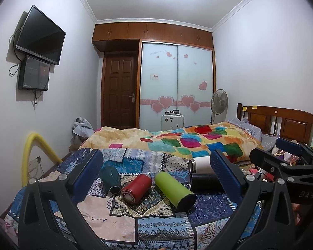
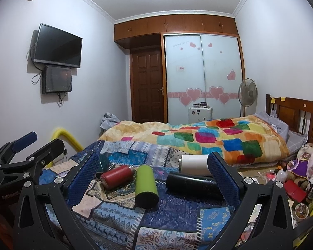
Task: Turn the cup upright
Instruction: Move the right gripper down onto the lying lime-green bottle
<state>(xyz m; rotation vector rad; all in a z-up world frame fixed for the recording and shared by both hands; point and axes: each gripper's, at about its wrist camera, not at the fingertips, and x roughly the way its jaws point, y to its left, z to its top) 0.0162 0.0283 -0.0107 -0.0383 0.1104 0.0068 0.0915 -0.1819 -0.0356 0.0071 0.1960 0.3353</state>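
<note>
Cups [image 1: 174,188] beyond both open tools [image 1: 156,179].

Both grippers, left [image 1: 156,177] and right [image 2: 153,175], have black frames with silver screws; the fingers [image 1: 225,175] carry blue ribbed pads.

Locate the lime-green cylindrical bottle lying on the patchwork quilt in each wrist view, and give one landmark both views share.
Left wrist view: the lime-green cylindrical bottle lies on its side right of centre, dark end toward the camera.
Right wrist view: the same bottle lies just left of centre, dark end nearest.
Shared landmark: the red cylindrical bottle, on its side immediately to its left.
</note>
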